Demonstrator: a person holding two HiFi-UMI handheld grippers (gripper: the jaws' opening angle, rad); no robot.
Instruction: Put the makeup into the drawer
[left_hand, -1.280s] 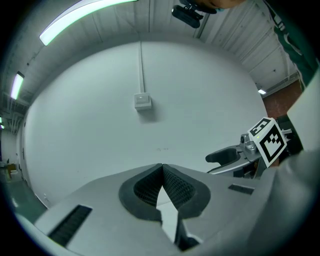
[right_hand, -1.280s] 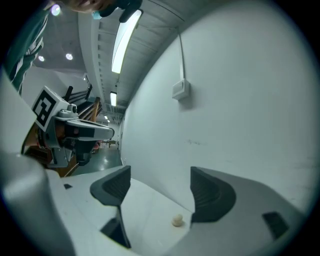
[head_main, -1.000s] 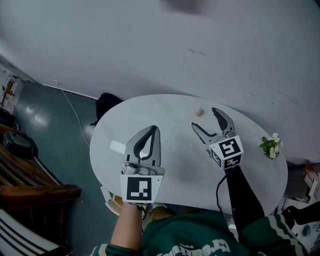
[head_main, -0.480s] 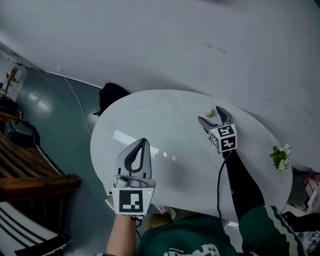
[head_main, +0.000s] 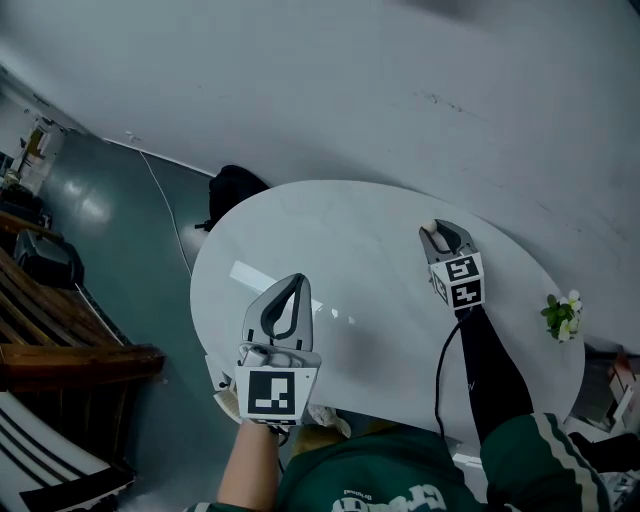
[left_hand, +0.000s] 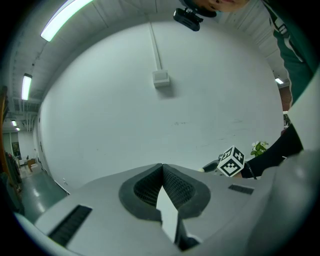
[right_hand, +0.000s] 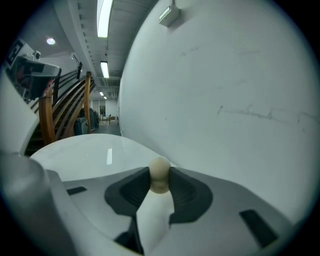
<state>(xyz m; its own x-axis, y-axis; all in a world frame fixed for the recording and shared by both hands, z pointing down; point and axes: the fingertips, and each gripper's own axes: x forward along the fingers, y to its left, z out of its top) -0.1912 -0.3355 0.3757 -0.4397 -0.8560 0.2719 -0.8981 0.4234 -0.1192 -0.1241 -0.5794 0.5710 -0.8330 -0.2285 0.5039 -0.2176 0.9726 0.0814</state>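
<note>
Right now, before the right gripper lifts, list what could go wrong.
1. The right gripper has just been closing on the beige makeup sponge and pinches it only at its tips. The rounded sponge might pop out on lifting.
2. The sponge sits near the far edge of the table, so a slip could roll it off.
3. No drawer is in view, so the carry may be long.

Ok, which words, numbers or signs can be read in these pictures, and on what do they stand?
Green sweater: white print at the picture's bottom edge, cut off and too blurred to read.
Left marker cube, right marker cube: only black-and-white square patterns, no letters.
No other text can be read.
</note>
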